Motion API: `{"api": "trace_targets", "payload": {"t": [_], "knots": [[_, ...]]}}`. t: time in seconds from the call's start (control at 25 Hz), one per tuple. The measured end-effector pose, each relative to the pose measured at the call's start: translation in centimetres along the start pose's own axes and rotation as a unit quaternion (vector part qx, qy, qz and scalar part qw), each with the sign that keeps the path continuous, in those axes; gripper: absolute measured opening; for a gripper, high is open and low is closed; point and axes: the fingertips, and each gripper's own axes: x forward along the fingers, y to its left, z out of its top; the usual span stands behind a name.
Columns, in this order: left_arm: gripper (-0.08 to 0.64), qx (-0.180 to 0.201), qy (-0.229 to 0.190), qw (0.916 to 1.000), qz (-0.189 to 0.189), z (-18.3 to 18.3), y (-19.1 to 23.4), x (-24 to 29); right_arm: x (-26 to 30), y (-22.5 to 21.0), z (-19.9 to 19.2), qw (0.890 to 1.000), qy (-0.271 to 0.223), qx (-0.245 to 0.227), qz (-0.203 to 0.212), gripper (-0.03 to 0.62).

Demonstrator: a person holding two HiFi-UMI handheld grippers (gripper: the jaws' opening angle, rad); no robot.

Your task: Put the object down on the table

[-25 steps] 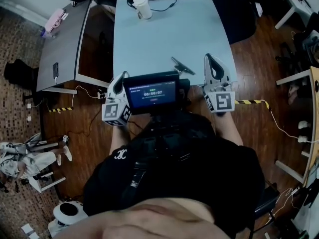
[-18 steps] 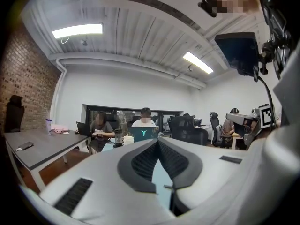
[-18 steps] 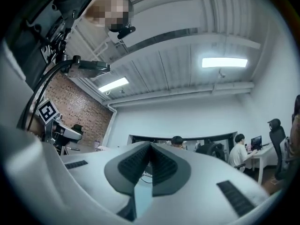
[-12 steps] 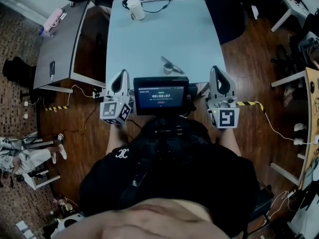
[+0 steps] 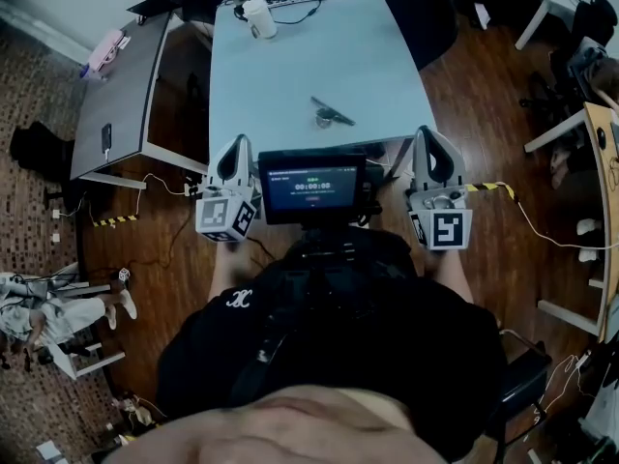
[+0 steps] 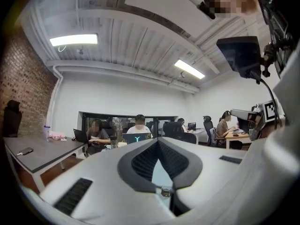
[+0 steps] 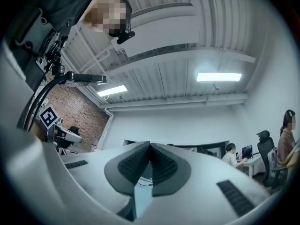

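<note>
Already the object [image 5: 332, 114] lay on the table [image 5: 290, 61]; my left gripper [image 5: 235, 148] and right gripper [image 5: 427, 139] were closed, empty, wisest held clear.

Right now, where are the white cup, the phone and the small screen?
white cup [image 5: 258, 21]: head view, its side wall.
phone [image 5: 106, 137]: head view, middle of its dark face.
small screen [image 5: 311, 186]: head view, middle of its lit display.

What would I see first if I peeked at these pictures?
Probably the glowing screen in the middle, with the left gripper and right gripper on either side, both with fingers closed and empty. Beyond them, a small dark object lies on the pale blue table.
</note>
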Motion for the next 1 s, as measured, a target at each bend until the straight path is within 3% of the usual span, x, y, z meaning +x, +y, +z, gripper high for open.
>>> {"api": "trace_targets", "payload": {"t": [0.16,0.4,0.6,1.0], "knots": [[0.005,0.001,-0.006,1.0,-0.003,0.1,-0.4,-7.0,-4.0,4.2,3.3,1.0,-0.015,-0.006,0.003,-0.021],[0.005,-0.012,0.007,0.9999,0.007,-2.9,0.7,-21.0,-13.3,13.2,6.6,1.0,0.013,0.009,-0.005,-0.021],[0.005,-0.024,0.016,0.9996,0.002,-3.6,-1.0,-28.9,-20.4,17.2,9.9,0.999,0.026,0.017,-0.023,-0.021],[0.005,-0.023,-0.002,0.9995,0.023,-0.9,-2.0,-35.7,-25.7,16.9,14.8,0.999,0.009,0.003,-0.042,-0.021]]}}
